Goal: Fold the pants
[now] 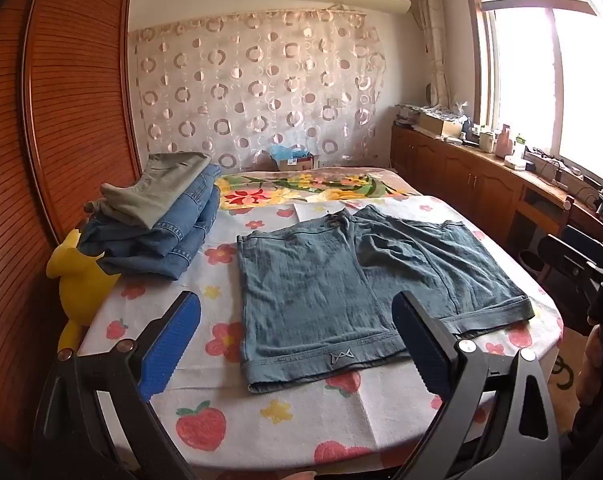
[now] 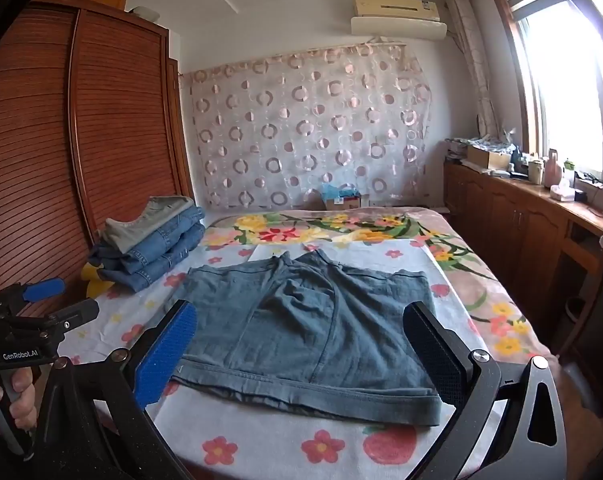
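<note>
Hovering wide open and empty over the flat denim shorts [image 1: 365,280]: left hand-held gripper [image 1: 297,348], right hand-held gripper [image 2: 301,352].

Flat blue shorts [image 1: 365,280] between wide-open left tool [image 1: 297,344] fingers.

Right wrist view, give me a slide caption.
Open right gripper above flat teal shorts on the bed.

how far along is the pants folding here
Done: a stack of folded clothes, jeans with a grey-green pair on top, sits at the bed's left side. In hand: nothing yet. The blue-grey shorts lie spread flat, unfolded, and both the left tool and right tool hover open over the near hem without touching. Left: grasp the shorts, fold them, and probably add them to the stack.
</note>
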`<control>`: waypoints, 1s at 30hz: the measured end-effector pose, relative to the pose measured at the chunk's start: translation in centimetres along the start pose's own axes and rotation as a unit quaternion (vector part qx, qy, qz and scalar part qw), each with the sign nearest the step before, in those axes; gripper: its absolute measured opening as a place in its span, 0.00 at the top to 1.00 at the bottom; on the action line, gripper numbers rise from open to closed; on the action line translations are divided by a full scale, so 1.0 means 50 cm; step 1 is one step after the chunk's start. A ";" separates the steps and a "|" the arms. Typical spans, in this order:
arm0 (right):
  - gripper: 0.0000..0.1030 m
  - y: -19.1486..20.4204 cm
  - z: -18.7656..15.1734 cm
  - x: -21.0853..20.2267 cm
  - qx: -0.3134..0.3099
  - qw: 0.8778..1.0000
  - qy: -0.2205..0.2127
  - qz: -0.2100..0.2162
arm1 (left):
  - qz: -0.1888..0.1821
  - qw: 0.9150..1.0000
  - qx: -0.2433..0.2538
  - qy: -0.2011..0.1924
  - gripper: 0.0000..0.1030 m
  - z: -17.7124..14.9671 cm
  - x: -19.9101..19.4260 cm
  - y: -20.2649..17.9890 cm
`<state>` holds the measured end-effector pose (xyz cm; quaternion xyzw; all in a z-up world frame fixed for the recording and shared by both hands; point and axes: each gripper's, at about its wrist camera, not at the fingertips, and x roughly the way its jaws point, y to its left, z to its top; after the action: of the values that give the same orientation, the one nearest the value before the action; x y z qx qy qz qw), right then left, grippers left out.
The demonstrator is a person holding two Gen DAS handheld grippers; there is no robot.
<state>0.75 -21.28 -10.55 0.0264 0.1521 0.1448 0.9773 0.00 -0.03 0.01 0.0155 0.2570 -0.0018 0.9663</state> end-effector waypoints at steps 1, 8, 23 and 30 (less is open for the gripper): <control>0.00 0.000 0.000 -0.001 0.000 1.000 0.000 0.001 | -0.001 1.000 -0.001 -0.002 0.06 0.000 0.000 0.000; 0.00 0.001 -0.002 0.002 -0.007 1.000 0.005 -0.001 | 0.001 1.000 -0.003 -0.003 0.06 0.000 -0.001 -0.002; 0.00 0.009 -0.005 -0.002 -0.012 1.000 0.001 -0.003 | -0.003 1.000 -0.007 -0.006 0.06 0.004 -0.009 0.003; 0.00 0.011 -0.005 -0.003 -0.012 1.000 0.002 -0.003 | -0.004 1.000 -0.008 -0.007 0.06 0.005 -0.011 0.003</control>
<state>0.38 -20.77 -10.69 0.0143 0.1520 0.1439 0.9777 -0.35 0.13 0.49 0.0072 0.2505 -0.0035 0.9681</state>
